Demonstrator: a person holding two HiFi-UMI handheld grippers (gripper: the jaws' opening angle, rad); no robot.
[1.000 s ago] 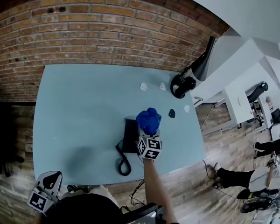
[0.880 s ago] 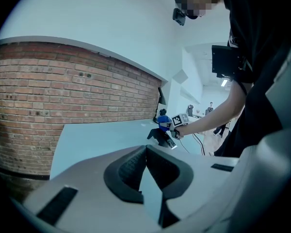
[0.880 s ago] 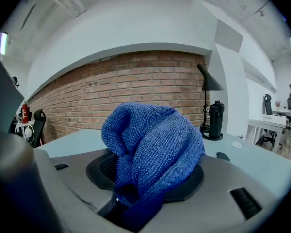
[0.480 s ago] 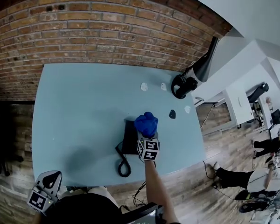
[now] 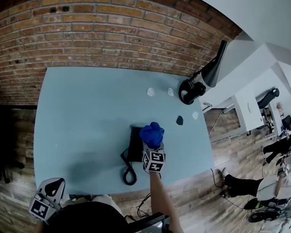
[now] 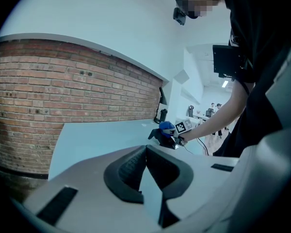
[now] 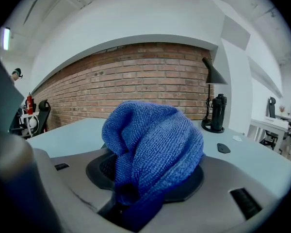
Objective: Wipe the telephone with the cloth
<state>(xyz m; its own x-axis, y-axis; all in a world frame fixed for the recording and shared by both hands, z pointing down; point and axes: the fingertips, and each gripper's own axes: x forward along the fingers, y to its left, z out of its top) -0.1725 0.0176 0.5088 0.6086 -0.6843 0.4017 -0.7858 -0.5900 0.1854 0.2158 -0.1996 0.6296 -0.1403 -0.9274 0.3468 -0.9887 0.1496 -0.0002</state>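
- A pale blue table (image 5: 77,120) stands against a brick wall (image 5: 111,28).
- The black telephone (image 5: 134,147) lies near the table's front edge.
- The right gripper (image 7: 136,198) clamps the blue cloth (image 5: 152,132) over the telephone's right side.
- The left gripper (image 6: 145,152) has its tips together and holds nothing.

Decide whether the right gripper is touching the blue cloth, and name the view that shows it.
Touching. In the right gripper view the right gripper has its jaws shut on the lower folds of the bunched blue cloth.
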